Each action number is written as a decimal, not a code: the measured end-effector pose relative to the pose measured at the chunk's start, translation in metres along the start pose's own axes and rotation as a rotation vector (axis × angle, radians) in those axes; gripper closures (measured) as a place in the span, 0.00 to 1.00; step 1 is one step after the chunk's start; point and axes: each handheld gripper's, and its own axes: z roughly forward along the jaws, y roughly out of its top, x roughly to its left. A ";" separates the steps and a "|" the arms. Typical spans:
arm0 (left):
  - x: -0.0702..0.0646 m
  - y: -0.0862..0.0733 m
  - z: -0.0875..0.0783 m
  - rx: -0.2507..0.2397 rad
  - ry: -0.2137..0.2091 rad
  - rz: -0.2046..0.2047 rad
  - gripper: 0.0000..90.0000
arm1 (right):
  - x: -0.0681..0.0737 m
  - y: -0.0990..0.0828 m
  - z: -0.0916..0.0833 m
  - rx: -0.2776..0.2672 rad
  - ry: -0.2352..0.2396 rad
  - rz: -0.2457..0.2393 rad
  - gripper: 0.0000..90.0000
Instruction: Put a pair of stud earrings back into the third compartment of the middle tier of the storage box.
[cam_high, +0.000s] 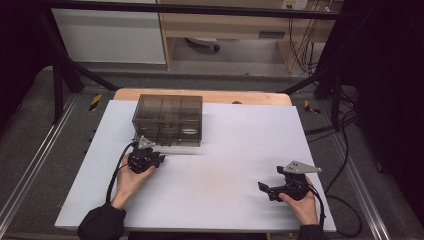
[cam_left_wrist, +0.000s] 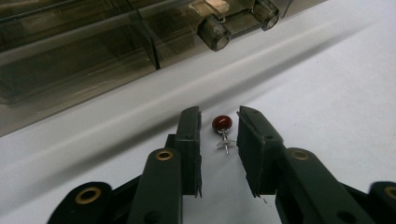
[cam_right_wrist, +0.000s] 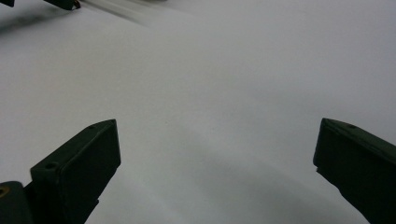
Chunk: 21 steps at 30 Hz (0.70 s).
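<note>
A small red bead (cam_left_wrist: 222, 123) on a short silver pin lies on the white table top (cam_high: 225, 150). My left gripper (cam_left_wrist: 218, 112) is open by a narrow gap, one jaw on each side of the bead, neither touching it. In the high view this left gripper (cam_high: 155, 159) sits just in front of a smoky see-through compartment box (cam_high: 167, 120), lid down. My right gripper (cam_high: 270, 180) rests near the table's front right, pointing left. Seen from its own camera, the right gripper (cam_right_wrist: 217, 126) stands wide open over bare white surface with nothing between its fingers.
The box's front wall and a round clasp (cam_left_wrist: 233, 21) stand close ahead of the left jaws. Black frame bars (cam_high: 65, 75), cables (cam_high: 345, 150) and grey floor surround the table. A wooden strip (cam_high: 200, 95) shows behind the white top.
</note>
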 end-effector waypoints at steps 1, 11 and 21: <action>0.000 0.000 0.000 -0.001 -0.003 -0.001 0.80 | 0.000 0.000 0.000 0.000 -0.001 0.000 0.01; 0.000 0.000 0.003 -0.005 -0.005 0.012 0.89 | 0.000 0.000 0.000 -0.001 -0.001 0.001 0.01; 0.001 -0.001 0.002 -0.007 -0.016 0.017 0.90 | 0.000 0.000 0.001 0.004 0.002 0.001 0.01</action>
